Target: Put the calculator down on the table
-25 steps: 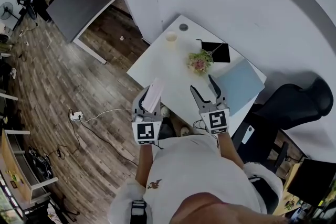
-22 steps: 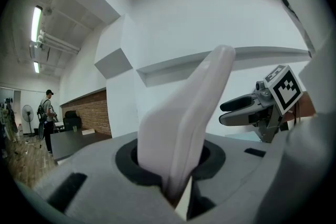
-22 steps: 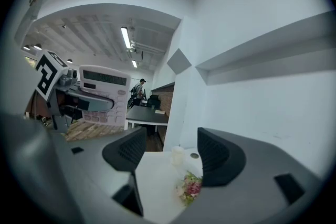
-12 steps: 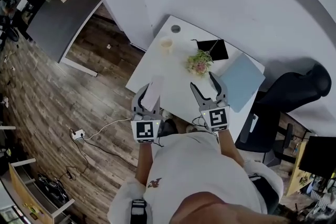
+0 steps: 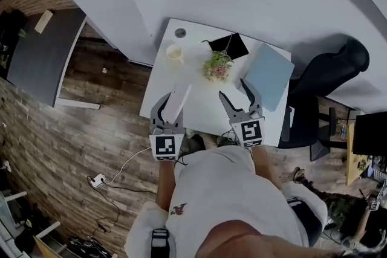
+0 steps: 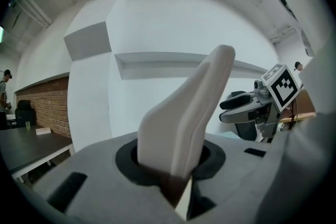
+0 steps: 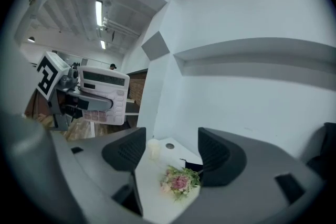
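The left tongs [image 5: 171,107] [image 6: 170,157] are clenched on the bottom end of a white plastic calculator [image 5: 177,103] [image 6: 189,113] [image 7: 105,94]. Its long side runs away from the tongs and up, so it stands on end in the air. In the left gripper view only its thin edge shows, and it leans to the right. Its face with the keys is turned to the right tongs [image 5: 234,93] [image 7: 170,152], with the screen at the top end. From the head view it hangs over the near left edge of the white surface [image 5: 202,99] and its top end points toward the wall. It is not lying on the surface.

The right tongs are wide apart with nothing in them. They are held near the left tongs, over the near edge of the surface.

Farther out on the surface is a small bunch of pink and green flowers [image 5: 216,64] [image 7: 180,181]. Behind it, close by, lies a flat black square thing [image 5: 228,45]. A pale round cup [image 5: 175,52] [image 7: 153,148] stands to the left. A flat light blue sheet [image 5: 269,72] lies on the right side. A black chair [image 5: 329,66] is to the right of the surface. The brown wood floor [image 5: 91,130] is on the left
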A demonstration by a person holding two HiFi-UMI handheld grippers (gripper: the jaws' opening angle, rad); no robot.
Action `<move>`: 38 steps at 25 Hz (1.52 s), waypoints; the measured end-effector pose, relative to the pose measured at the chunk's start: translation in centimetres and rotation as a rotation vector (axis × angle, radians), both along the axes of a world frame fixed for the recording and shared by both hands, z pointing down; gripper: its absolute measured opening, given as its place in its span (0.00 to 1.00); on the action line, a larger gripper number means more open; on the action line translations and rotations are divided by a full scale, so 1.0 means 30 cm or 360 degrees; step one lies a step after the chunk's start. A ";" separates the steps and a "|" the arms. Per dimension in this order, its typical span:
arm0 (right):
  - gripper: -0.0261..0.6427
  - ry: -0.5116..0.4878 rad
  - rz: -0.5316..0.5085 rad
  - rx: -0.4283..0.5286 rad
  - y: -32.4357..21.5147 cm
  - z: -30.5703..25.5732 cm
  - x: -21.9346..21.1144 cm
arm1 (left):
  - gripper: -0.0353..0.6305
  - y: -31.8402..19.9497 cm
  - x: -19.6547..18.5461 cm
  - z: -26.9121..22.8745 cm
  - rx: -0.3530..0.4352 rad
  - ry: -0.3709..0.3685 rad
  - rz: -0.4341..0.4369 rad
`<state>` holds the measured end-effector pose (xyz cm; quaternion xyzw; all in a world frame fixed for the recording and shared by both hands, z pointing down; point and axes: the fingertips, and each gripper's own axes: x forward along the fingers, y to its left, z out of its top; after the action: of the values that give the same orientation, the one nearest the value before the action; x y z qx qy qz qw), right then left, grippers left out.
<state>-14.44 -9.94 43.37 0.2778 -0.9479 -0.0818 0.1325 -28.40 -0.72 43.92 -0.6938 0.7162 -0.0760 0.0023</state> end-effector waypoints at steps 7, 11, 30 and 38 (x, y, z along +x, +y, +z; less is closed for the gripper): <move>0.51 0.0082 0.0209 -0.0045 -0.041 0.070 0.101 | 0.20 -0.100 0.058 0.088 -0.0080 0.0083 0.0236; 0.51 0.0127 0.0280 -0.0082 -0.061 0.105 0.142 | 0.20 -0.146 0.092 0.125 -0.0124 0.0120 0.0331; 0.50 0.0217 0.0228 -0.0369 -0.161 0.383 0.201 | 0.20 -0.295 0.228 0.386 -0.0455 0.0252 0.0483; 0.50 0.0240 0.0175 -0.0484 -0.194 0.489 0.251 | 0.20 -0.306 0.290 0.509 -0.0616 0.0383 0.0476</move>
<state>-6.92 -15.77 58.04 0.2991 -0.9201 0.0492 0.2479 -19.69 -9.90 59.19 -0.7835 0.5730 -0.1273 -0.2042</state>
